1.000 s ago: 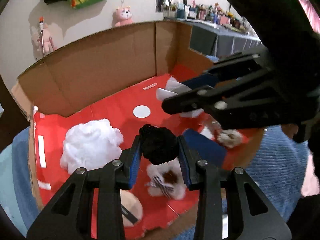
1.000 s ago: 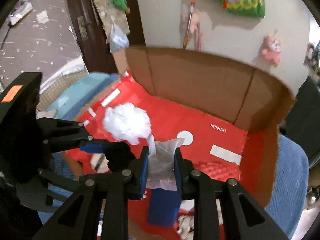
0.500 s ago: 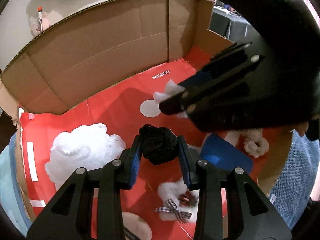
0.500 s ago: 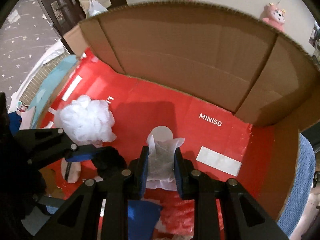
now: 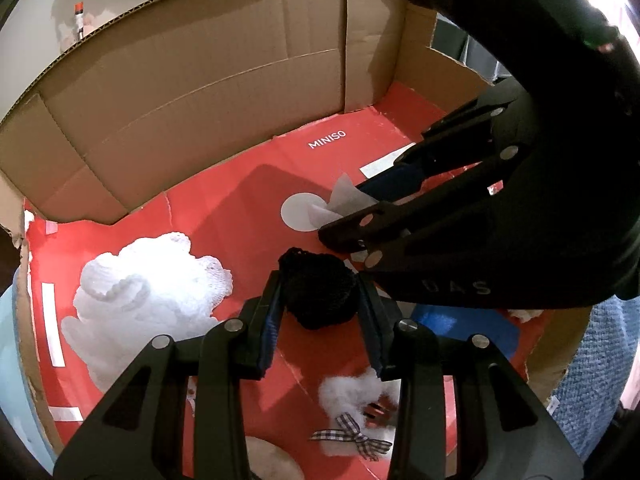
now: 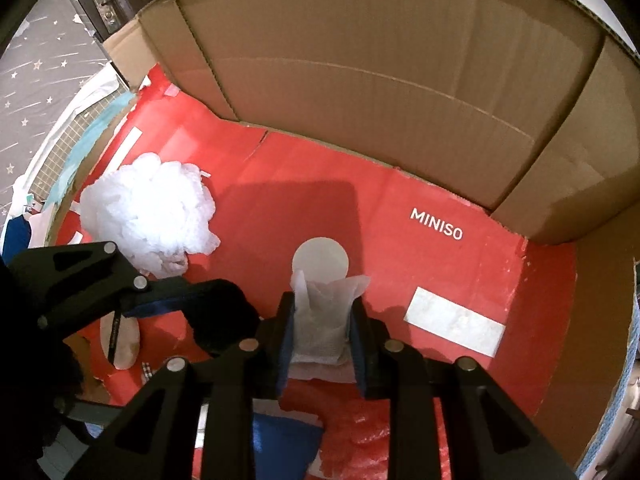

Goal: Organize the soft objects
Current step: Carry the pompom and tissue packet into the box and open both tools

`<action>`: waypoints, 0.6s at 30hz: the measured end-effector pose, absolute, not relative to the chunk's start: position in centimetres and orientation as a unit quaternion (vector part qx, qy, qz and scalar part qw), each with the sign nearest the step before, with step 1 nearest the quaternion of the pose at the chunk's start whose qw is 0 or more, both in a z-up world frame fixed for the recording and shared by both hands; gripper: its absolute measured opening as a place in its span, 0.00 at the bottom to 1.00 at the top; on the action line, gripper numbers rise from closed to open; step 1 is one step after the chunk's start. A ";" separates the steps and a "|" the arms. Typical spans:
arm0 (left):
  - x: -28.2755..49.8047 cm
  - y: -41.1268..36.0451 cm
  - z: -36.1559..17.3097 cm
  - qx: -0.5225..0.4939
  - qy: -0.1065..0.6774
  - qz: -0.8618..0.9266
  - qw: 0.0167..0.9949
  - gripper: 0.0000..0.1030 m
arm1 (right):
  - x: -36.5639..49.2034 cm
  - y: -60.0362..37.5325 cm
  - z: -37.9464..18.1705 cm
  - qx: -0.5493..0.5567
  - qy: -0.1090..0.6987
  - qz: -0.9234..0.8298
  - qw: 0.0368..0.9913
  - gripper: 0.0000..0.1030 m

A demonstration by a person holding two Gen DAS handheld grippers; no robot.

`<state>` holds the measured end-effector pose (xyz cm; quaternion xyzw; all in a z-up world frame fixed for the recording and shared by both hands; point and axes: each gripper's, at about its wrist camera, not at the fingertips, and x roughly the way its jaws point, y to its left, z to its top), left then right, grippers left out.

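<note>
Left tool (image 5: 320, 300) clamps black knit ball (image 5: 318, 294); right tool (image 6: 322, 330) clamps white pouch (image 6: 320, 320). Risk: tools collide, right one crowding at 2 o'clock; pouch may slip.

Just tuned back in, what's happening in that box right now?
A person holds two claws over the red floor of the cardboard box. The left claw is shut on a black scrunchie; the right claw is shut on a white sachet. Neither is set down yet. A white mesh pouf and a fluffy item with a checked bow lie on the floor.
</note>
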<state>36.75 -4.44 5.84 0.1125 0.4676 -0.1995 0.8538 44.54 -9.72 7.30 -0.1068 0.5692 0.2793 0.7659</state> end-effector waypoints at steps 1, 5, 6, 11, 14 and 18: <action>36.8 -4.4 5.8 0.113 0.467 -0.200 0.854 0.34 | 44.5 -9.8 7.1 -0.108 0.570 0.279 0.765 0.27; 36.7 -4.4 5.8 0.113 0.466 -0.200 0.854 0.34 | 44.4 -10.3 7.2 -0.106 0.568 0.280 0.766 0.28; 36.7 -4.4 5.8 0.115 0.465 -0.201 0.854 0.34 | 44.3 -10.2 7.2 -0.106 0.568 0.280 0.767 0.28; 36.6 -4.3 5.8 0.115 0.465 -0.201 0.855 0.36 | 44.6 -10.1 6.9 -0.103 0.568 0.281 0.766 0.29; 36.4 -4.4 5.7 0.120 0.461 -0.202 0.856 0.43 | 44.8 -10.3 6.9 -0.100 0.569 0.281 0.766 0.31; 36.0 -4.4 6.1 0.124 0.449 -0.201 0.862 0.52 | 45.0 -10.4 7.0 -0.100 0.568 0.282 0.766 0.33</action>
